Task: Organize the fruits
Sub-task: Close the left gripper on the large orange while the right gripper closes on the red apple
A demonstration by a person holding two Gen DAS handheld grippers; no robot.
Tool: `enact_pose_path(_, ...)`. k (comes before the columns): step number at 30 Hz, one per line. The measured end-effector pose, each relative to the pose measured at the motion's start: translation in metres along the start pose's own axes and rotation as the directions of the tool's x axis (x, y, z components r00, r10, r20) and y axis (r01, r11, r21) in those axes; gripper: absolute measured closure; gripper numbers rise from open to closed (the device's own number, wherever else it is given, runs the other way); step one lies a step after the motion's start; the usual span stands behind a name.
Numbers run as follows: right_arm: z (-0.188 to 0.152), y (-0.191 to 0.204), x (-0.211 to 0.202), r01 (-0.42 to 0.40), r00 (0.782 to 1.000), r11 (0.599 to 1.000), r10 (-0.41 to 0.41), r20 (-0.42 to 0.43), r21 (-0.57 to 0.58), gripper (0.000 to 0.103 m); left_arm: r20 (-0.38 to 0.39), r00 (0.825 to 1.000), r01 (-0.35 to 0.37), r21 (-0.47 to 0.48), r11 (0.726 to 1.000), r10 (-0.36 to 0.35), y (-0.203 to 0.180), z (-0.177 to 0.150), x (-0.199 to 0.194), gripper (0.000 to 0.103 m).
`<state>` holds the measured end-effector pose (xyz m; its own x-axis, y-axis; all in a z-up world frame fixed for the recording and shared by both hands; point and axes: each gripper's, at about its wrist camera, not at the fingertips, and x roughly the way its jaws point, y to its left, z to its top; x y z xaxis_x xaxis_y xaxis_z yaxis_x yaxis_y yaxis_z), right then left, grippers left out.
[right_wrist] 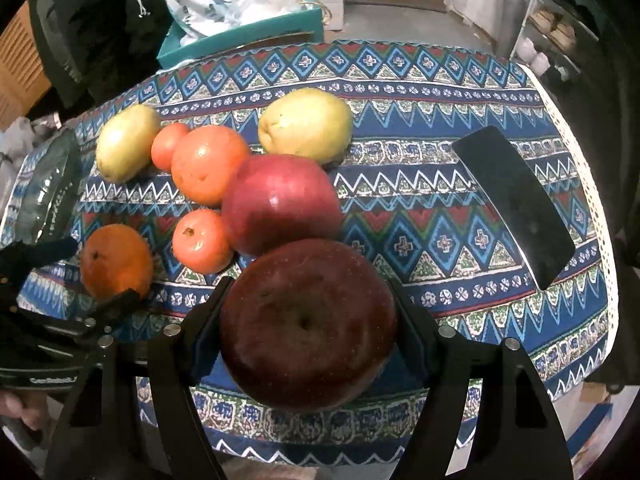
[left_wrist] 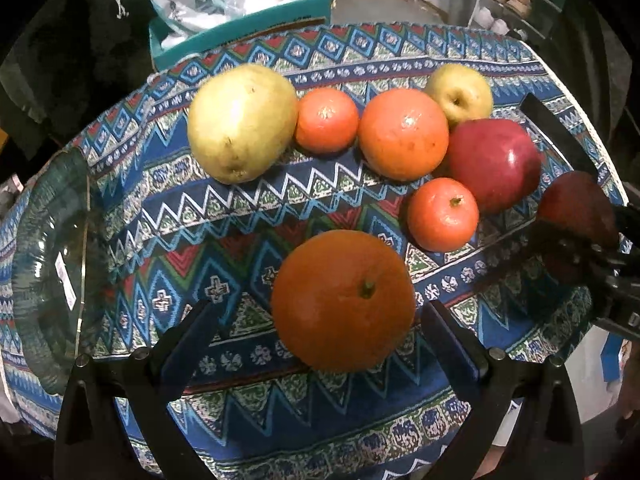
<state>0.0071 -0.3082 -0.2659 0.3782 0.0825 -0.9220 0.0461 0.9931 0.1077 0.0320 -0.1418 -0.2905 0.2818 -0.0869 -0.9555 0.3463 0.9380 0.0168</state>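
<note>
1. We hold the dark red apple (right_wrist: 308, 324) clamped in our right claw (right_wrist: 310, 320); keep the squeeze gentle.
2. Our left claw (left_wrist: 320, 328) stands wide around the orange (left_wrist: 343, 300), not gripping.
3. Carry both toward the glass plate (left_wrist: 48, 264), left of the claws.

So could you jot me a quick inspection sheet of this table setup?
Surface: patterned tablecloth over the table.
Job's things: pears, oranges, tangerines and a red apple lie loose; glass bowl at the left edge.
Clutter: black phone.
Grippers: left gripper open around a big orange; right gripper shut on a dark apple.
Cables: nothing seen.
Surroundings: teal box holding bags, shelf.
</note>
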Motion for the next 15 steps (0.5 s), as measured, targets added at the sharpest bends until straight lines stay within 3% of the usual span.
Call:
enact_pose_path(2, 0.001, 0.001, -0.001, 0.0, 1.0, 1.0, 0.0, 0.007, -0.012, 0.029, -0.011, 1.0, 0.004, -0.009, 1.0, -0.004, 0.001, 0.0, 0.006, 0.001)
enact_pose_path(7, 0.005, 0.004, -0.002, 0.002, 1.0, 1.0, -0.001, 0.014, -0.027, 0.029, 0.01, 1.0, -0.012, 0.018, 1.0, 0.012, -0.003, 0.0, 0.01, 0.014)
enact_pose_path(11, 0.005, 0.004, -0.002, 0.006, 1.0, 0.999, -0.005, 0.017, -0.033, 0.029, 0.022, 0.999, 0.034, 0.041, 0.999, -0.035, -0.01, 0.0, 0.008, 0.033)
enact_pose_path(15, 0.007, 0.004, -0.004, 0.011, 1.0, 0.999, -0.01, 0.023, -0.036, 0.029, 0.022, 0.999, 0.03, 0.041, 0.999, -0.031, -0.012, -0.001, 0.007, 0.034)
